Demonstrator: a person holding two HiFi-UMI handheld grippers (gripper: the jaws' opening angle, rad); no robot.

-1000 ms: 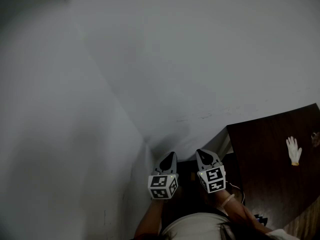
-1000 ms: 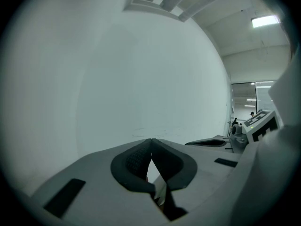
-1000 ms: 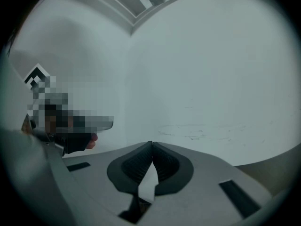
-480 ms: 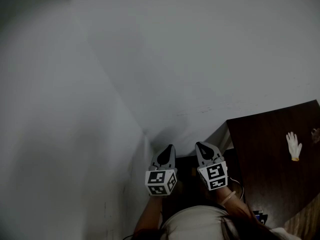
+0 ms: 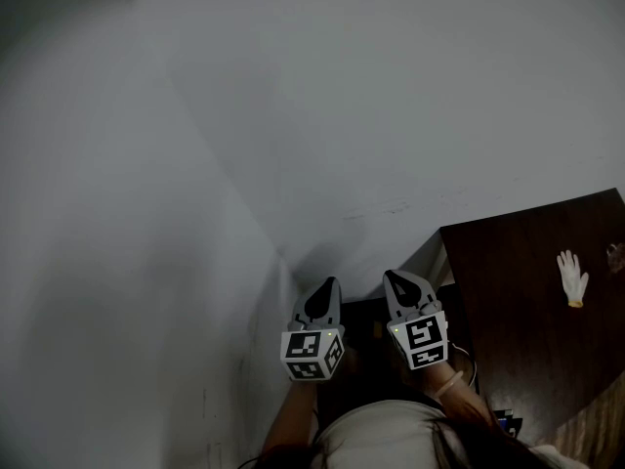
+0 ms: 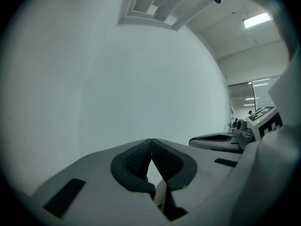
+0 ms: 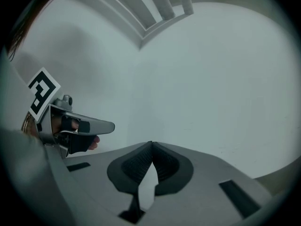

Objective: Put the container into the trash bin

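Currently both tongs are held side by side, pointing at a white wall (image 5: 293,115). The left gripper (image 5: 330,283) has its jaws fully together with nothing between the pads. Just beside it, the right gripper (image 5: 390,277) also has its jaws pressed together and is empty. Right of the right gripper is a dark table (image 5: 518,301) with a white glove (image 5: 572,279) on it, well apart from the tips. I can't tell where the container is from these views.

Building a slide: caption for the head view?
Grey left gripper and right gripper, both shut, face a white wall; white glove on dark wooden table.
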